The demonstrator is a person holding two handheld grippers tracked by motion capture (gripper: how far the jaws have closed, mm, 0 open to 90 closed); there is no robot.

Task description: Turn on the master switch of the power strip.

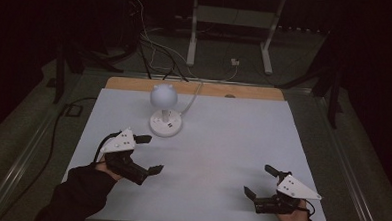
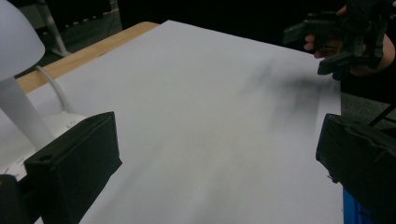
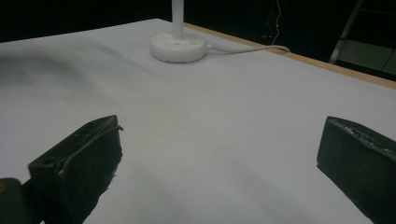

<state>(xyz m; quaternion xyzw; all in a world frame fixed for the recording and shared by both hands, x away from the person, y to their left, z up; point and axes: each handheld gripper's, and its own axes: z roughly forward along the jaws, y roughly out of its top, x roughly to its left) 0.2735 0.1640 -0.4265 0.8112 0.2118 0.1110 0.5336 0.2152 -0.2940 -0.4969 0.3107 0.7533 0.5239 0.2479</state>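
High view: on the white surface, a white desk lamp stands at the far edge, left hand-held gripper near it, right hand-held gripper well apart. Gripper views: both sets of jaws are spread, empty.

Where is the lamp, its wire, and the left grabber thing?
lamp (image 1: pixel 163 95), high view, on its round white shade.
wire (image 3: pixel 243 47), right gripper view, on the white cable leaving the base.
left gripper (image 1: pixel 149 153), high view, midway between its open jaw tips.
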